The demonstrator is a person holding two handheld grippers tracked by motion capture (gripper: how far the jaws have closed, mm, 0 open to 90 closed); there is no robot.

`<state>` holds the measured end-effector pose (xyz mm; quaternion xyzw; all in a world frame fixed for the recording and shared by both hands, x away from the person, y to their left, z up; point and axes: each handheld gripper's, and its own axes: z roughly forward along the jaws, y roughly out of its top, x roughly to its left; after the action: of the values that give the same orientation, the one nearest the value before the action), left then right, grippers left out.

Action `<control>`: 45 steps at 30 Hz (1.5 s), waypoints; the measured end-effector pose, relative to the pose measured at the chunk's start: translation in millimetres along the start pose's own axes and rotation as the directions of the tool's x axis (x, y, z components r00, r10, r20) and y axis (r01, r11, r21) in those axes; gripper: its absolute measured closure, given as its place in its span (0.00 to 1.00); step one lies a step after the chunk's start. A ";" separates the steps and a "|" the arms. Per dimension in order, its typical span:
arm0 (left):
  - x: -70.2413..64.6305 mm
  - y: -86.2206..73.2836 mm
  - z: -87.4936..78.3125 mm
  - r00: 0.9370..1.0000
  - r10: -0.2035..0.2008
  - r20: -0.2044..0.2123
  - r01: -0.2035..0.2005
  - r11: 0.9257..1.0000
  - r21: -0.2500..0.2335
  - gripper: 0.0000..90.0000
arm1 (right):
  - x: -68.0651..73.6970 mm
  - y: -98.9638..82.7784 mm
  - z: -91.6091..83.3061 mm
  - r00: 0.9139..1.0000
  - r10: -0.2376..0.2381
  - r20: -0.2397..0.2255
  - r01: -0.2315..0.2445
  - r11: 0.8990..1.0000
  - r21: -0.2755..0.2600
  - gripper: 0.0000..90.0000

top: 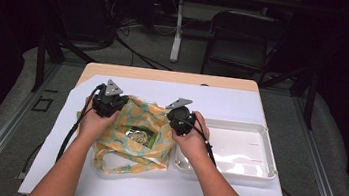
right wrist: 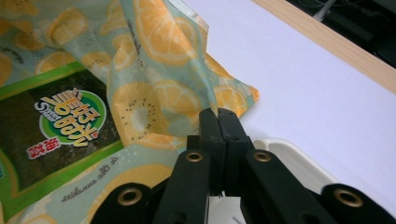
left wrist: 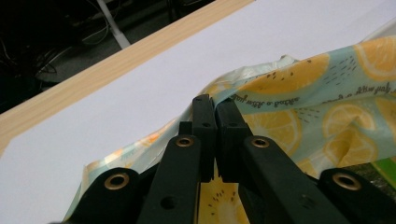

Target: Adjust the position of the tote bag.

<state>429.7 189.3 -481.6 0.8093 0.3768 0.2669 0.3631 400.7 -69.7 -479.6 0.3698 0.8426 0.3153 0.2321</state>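
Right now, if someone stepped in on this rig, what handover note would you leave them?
Left gripper: fingers shut on the lemon-print bag, pinching its far left rim.
Right gripper: fingers shut on the bag's right rim, beside the white tray.
Bag lies on the white sheet, mouth spread between the two grips; a green snack packet sits inside.
Done: both rims gripped, mouth opened.
Left: probably getting the packet out, perhaps into the tray.
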 end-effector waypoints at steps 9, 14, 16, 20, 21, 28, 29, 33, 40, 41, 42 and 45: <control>2.1 -8.5 12.7 1.000 0.004 -0.012 -0.003 0.999 0.047 0.91 | -12.6 0.5 17.5 0.996 0.081 -0.027 -0.080 0.996 0.024 1.00; 4.4 -10.9 17.4 1.000 -0.018 0.006 0.018 0.998 0.056 0.86 | -16.9 -1.5 25.3 0.996 0.089 -0.021 -0.087 0.995 0.052 1.00; 5.5 -11.4 18.3 1.000 -0.025 0.005 0.025 0.998 0.061 0.83 | -17.3 -1.7 27.0 0.996 0.083 -0.019 -0.082 0.995 0.059 1.00; 6.6 -12.3 19.5 0.999 -0.046 0.013 0.045 0.997 0.065 0.73 | -17.4 -3.6 32.4 0.996 0.086 -0.014 -0.085 0.994 0.069 1.00; 6.8 -12.2 19.0 0.999 -0.047 0.010 0.046 0.997 0.066 0.73 | -17.4 -3.6 32.4 0.996 0.086 -0.014 -0.085 0.994 0.069 1.00; 7.4 -6.8 4.2 0.998 -0.054 0.026 0.054 0.998 0.018 0.60 | -16.6 -5.7 38.0 0.996 0.086 -0.012 -0.084 0.993 0.085 1.00; 7.5 -6.2 1.4 0.998 -0.057 0.029 0.057 0.998 0.014 0.59 | -16.6 -5.8 38.3 0.996 0.084 -0.013 -0.082 0.993 0.089 1.00; 8.4 -3.9 -10.9 0.998 -0.055 0.031 0.055 0.998 0.003 0.59 | -17.1 -7.9 40.9 0.996 0.093 -0.014 -0.091 0.992 0.088 1.00; 11.7 -2.7 -39.0 0.997 -0.074 0.027 0.074 0.997 -0.020 0.59 | -18.7 -11.2 43.5 0.995 0.097 -0.027 -0.094 0.992 0.089 0.99; 11.7 -2.7 -39.0 0.997 -0.074 0.027 0.074 0.997 -0.020 0.58 | -18.7 -11.2 43.5 0.995 0.097 -0.027 -0.094 0.992 0.089 0.99; 12.1 -2.7 -42.1 0.997 -0.075 0.028 0.075 0.997 -0.023 0.57 | -18.9 -11.4 44.1 0.994 0.101 -0.030 -0.098 0.991 0.089 0.99; 12.5 -3.9 -48.2 0.996 -0.080 0.037 0.081 0.997 -0.014 0.55 | -19.4 -11.5 45.0 0.994 0.101 -0.035 -0.097 0.991 0.089 0.98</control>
<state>401.3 219.7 -454.0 0.7954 0.4002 0.2400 0.3867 435.3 -74.6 -515.8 0.4146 0.8405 0.2967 0.1833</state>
